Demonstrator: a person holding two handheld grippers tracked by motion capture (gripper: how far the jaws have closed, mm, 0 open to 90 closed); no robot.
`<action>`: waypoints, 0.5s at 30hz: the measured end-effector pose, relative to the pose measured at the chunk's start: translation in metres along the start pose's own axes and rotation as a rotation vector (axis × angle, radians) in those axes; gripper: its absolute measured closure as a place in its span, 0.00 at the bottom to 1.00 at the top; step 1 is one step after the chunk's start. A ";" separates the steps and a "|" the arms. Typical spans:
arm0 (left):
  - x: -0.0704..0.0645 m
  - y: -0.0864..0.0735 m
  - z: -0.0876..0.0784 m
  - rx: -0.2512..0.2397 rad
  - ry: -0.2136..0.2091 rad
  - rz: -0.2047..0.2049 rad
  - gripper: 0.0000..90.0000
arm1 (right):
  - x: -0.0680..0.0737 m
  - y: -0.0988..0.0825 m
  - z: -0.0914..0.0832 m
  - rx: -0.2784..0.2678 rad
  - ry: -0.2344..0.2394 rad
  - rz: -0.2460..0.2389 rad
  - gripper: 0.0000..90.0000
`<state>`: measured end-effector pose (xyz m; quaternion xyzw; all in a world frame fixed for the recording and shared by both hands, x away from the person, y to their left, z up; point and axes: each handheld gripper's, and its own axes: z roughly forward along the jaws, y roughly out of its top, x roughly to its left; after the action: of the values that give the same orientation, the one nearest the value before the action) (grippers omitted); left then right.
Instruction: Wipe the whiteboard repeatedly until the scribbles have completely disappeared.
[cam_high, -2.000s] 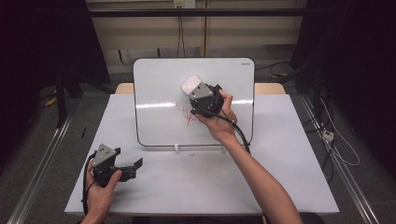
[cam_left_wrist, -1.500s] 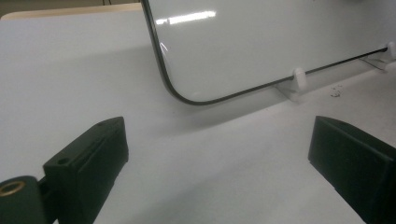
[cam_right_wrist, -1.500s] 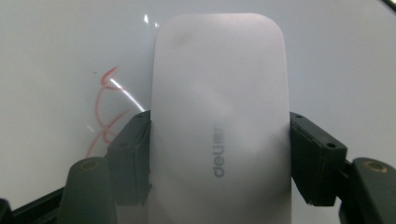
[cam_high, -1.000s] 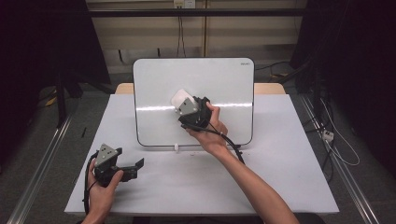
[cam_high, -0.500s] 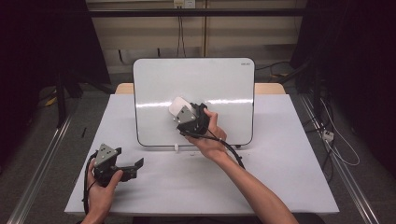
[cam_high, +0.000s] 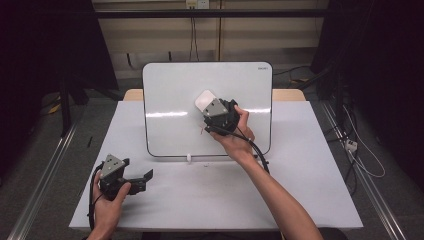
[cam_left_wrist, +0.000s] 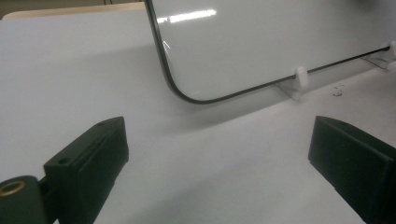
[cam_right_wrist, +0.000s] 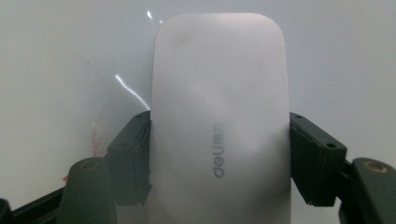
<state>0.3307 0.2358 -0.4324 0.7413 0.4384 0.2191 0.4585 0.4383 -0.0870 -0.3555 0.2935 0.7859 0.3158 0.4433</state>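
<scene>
A whiteboard (cam_high: 170, 90) leans upright at the back of the white table. My right gripper (cam_high: 206, 102) is shut on a white eraser (cam_high: 204, 99) and presses it flat against the board's middle. In the right gripper view the eraser (cam_right_wrist: 219, 116) sits between both black jaws, with faint red marker traces (cam_right_wrist: 97, 140) on the board to its left. My left gripper (cam_high: 145, 176) rests on the table at the front left, open, with nothing between its jaws. In the left gripper view the board's lower corner (cam_left_wrist: 187, 95) lies ahead of the open jaws.
The white table (cam_high: 300, 165) has free surface in front of the board and to the right. A small white clip (cam_high: 189, 157) holds the board's lower edge. Cables trail on the floor at the right (cam_high: 357, 150).
My right gripper has swept the eraser across the board, first to the left, then back to the right and slightly up. The left gripper has stayed put.
</scene>
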 end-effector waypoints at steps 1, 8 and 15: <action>0.000 0.000 0.000 0.000 -0.003 0.003 0.05 | 0.000 0.001 0.000 0.002 -0.002 0.003 0.35; -0.001 0.000 0.001 0.004 -0.002 0.002 0.05 | 0.006 0.001 0.000 0.003 -0.023 -0.008 0.35; -0.002 0.000 0.001 0.004 -0.002 0.003 0.05 | 0.020 -0.002 0.000 0.004 -0.007 -0.037 0.35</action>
<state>0.3309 0.2338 -0.4327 0.7431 0.4373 0.2182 0.4572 0.4294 -0.0732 -0.3669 0.2812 0.7902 0.3049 0.4512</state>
